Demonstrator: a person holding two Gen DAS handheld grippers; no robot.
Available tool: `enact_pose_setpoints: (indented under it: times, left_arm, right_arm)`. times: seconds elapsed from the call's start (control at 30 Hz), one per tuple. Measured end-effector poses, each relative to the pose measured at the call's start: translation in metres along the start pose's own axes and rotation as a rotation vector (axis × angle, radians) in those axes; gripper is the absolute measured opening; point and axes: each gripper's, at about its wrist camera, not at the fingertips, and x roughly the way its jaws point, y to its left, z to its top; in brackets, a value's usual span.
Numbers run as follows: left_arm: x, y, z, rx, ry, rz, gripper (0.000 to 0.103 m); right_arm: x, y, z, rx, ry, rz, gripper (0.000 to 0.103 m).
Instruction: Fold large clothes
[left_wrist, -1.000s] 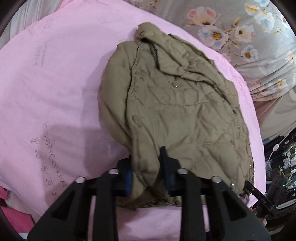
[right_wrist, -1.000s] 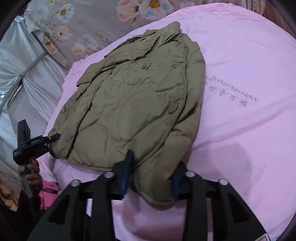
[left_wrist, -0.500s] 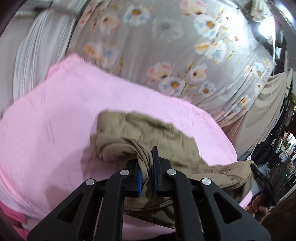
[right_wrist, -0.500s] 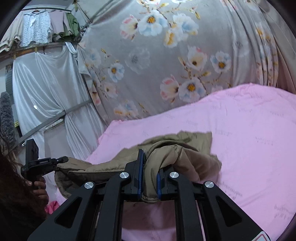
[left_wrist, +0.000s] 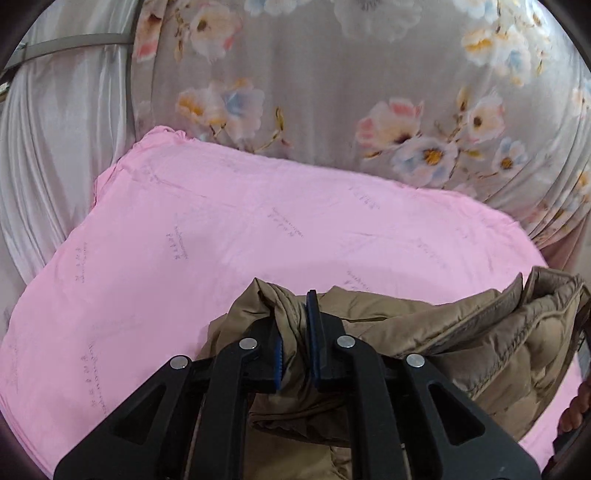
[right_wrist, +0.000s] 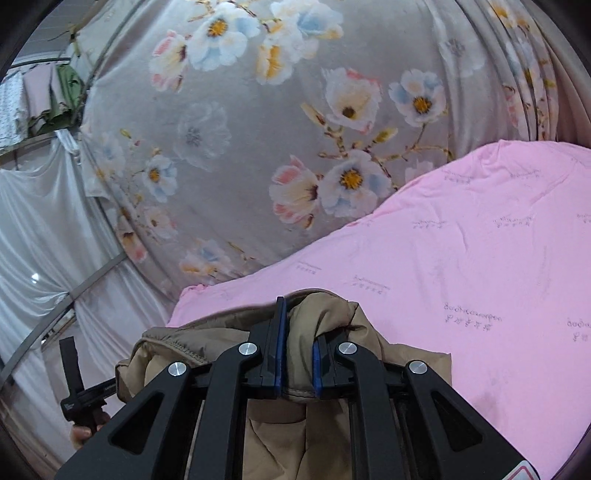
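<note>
- My left tool (left_wrist: 295, 343) is pinching a bunched edge of the tan quilted jacket (left_wrist: 491, 339), its blue pads pressed together on the cloth.
- My right tool (right_wrist: 297, 354) is pinching another bunch of the same jacket (right_wrist: 332, 321), with a thick fold of it caught between the pads.
- The jacket hangs from these 2 grips above the near edge of the pink bed cover (left_wrist: 229, 236); in the left wrist view it stretches off to the right as a sagging band, and most of the cover beyond it lies bare.
- Where it stands, as I judge it: the jacket is picked up and held at 2 points, but I see no flat, finished fold. Below the tools the cloth is out of view, so I cannot tell whether it is already doubled.
- Left to do, by my reading: lay the jacket down on the pink cover, bring the held edge over onto the rest, smooth it, and let go.
- In the right wrist view a hand (right_wrist: 83, 434) holding a black handle shows at the lower left, beside the floral curtain (right_wrist: 258, 140).
</note>
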Motion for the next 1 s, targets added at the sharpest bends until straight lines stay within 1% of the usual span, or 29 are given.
enact_pose_setpoints:
  times: [0.13, 0.23, 0.3, 0.4, 0.47, 0.5, 0.57, 0.6, 0.63, 0.67, 0.7, 0.73, 0.77, 0.8, 0.83, 0.87, 0.93, 1.0]
  left_arm:
    - [0.067, -0.004, -0.010, 0.018, 0.085, 0.043, 0.012]
    - [0.096, -0.004, -0.021, 0.015, 0.121, 0.057, 0.014]
    - [0.106, -0.002, -0.026, 0.012, 0.127, 0.053, 0.016]
    - [0.110, -0.001, -0.029, 0.012, 0.122, 0.033, 0.020]
    - [0.105, 0.002, -0.028, -0.003, 0.120, 0.008, 0.022]
    - [0.099, 0.004, -0.027, -0.008, 0.108, -0.006, 0.023]
    - [0.082, 0.005, -0.023, 0.010, 0.064, -0.011, 0.031]
    - [0.067, 0.006, -0.021, 0.037, 0.019, -0.002, 0.034]
    - [0.057, 0.006, -0.019, 0.055, -0.013, 0.013, 0.044]
    - [0.042, 0.007, -0.017, 0.071, -0.068, 0.060, 0.065]
    - [0.028, 0.010, -0.014, 0.083, -0.128, 0.098, 0.071]
    - [0.016, 0.012, -0.011, 0.087, -0.166, 0.114, 0.073]
    - [0.008, 0.013, -0.008, 0.093, -0.178, 0.114, 0.073]
    - [0.002, 0.014, -0.005, 0.095, -0.174, 0.112, 0.073]
    - [-0.004, 0.014, -0.001, 0.087, -0.169, 0.102, 0.073]
    - [-0.008, 0.013, 0.000, 0.083, -0.165, 0.087, 0.073]
    - [-0.017, 0.004, 0.001, 0.095, -0.151, 0.047, 0.073]
    - [-0.022, -0.012, -0.002, 0.125, -0.141, 0.021, 0.073]
  right_arm:
    - [0.053, -0.024, -0.013, 0.011, 0.066, -0.096, 0.011]
    - [0.082, -0.040, -0.029, 0.012, 0.113, -0.157, 0.011]
    - [0.098, -0.049, -0.039, 0.013, 0.143, -0.187, 0.011]
    - [0.114, -0.058, -0.051, 0.001, 0.177, -0.231, 0.011]
    - [0.116, -0.064, -0.052, 0.023, 0.187, -0.219, 0.011]
    - [0.113, -0.066, -0.050, 0.043, 0.182, -0.196, 0.012]
    - [0.103, -0.070, -0.045, 0.088, 0.170, -0.141, 0.013]
    - [0.094, -0.071, -0.042, 0.110, 0.161, -0.109, 0.015]
    - [0.087, -0.070, -0.039, 0.123, 0.151, -0.083, 0.018]
    - [0.081, -0.068, -0.036, 0.130, 0.142, -0.062, 0.021]
    - [0.073, -0.066, -0.033, 0.137, 0.131, -0.041, 0.028]
    - [0.066, -0.062, -0.030, 0.140, 0.121, -0.020, 0.035]
    - [0.059, -0.059, -0.028, 0.143, 0.108, 0.002, 0.037]
    - [0.052, -0.055, -0.025, 0.145, 0.093, 0.013, 0.044]
    - [0.046, -0.051, -0.022, 0.145, 0.074, 0.019, 0.054]
    - [0.037, -0.045, -0.019, 0.143, 0.048, 0.032, 0.057]
    - [0.022, -0.033, -0.011, 0.130, 0.004, 0.065, 0.057]
    - [0.010, -0.012, -0.004, 0.054, -0.014, 0.027, 0.057]
